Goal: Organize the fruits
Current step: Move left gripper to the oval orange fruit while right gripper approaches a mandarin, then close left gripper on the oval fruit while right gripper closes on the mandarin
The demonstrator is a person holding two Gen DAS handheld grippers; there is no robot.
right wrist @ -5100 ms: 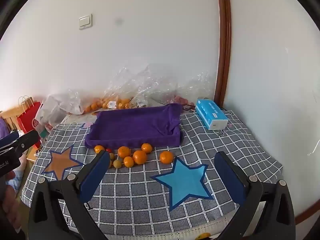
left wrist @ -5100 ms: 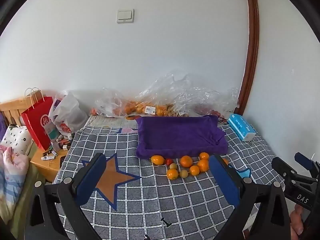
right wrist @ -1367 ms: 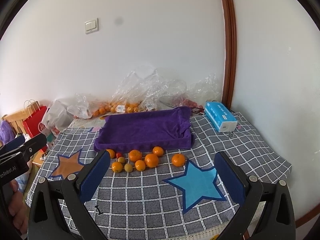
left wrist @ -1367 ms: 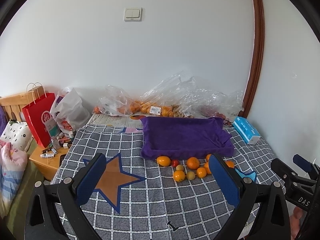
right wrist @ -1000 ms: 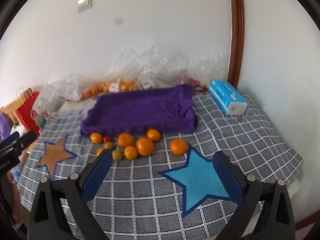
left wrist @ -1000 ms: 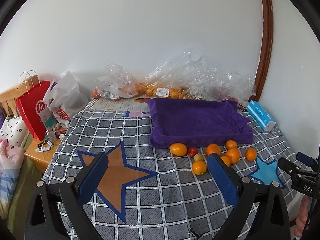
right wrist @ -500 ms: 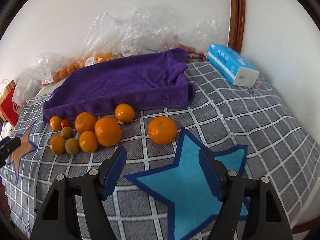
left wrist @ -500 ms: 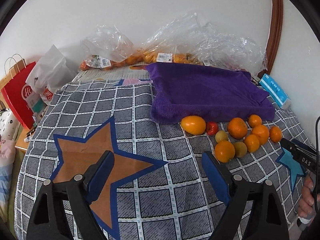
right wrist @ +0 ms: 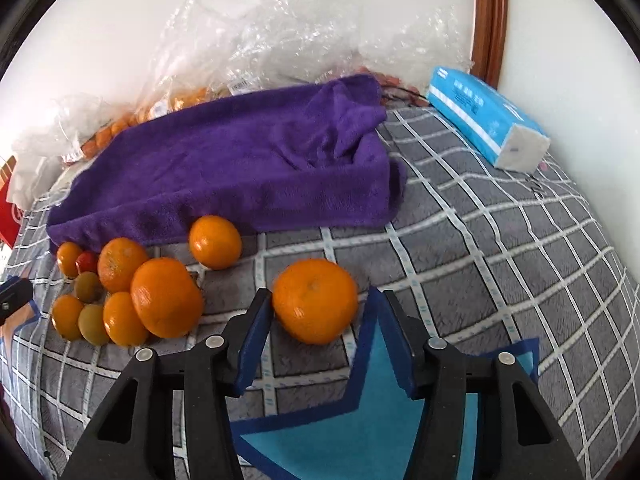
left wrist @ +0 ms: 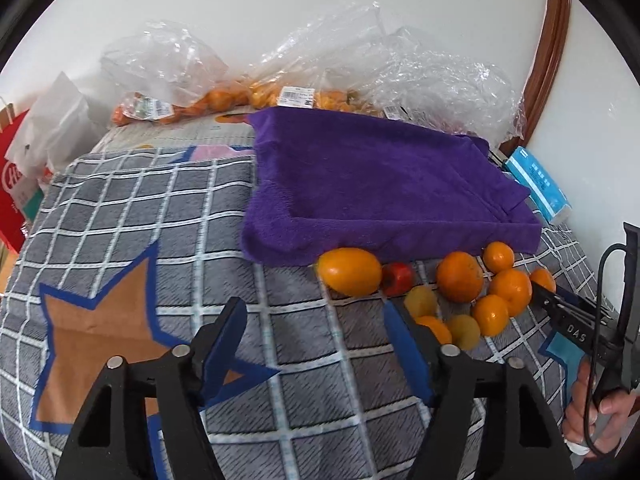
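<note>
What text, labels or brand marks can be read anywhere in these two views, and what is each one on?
"DAS": white letters on the black body of the right gripper, seen from the left wrist.
Red paper bag: part of a white round logo, cut off, not readable.
Price stickers on the clear fruit bags: print too small.
Blue tissue pack: white characters, too blurred.

The right gripper (right wrist: 322, 328) pointed down at a lone orange (right wrist: 315, 301) on the checked cloth (right wrist: 500, 248), its jaws having just been closing. The orange sat between the blue fingertips (right wrist: 256, 320), the left one at its skin, the right one just apart. A cluster of fruits (right wrist: 120, 292) lay to the left, beside the purple towel-lined tray (right wrist: 240, 168). A blue tissue pack (right wrist: 486, 118) rested near the wall.
</note>
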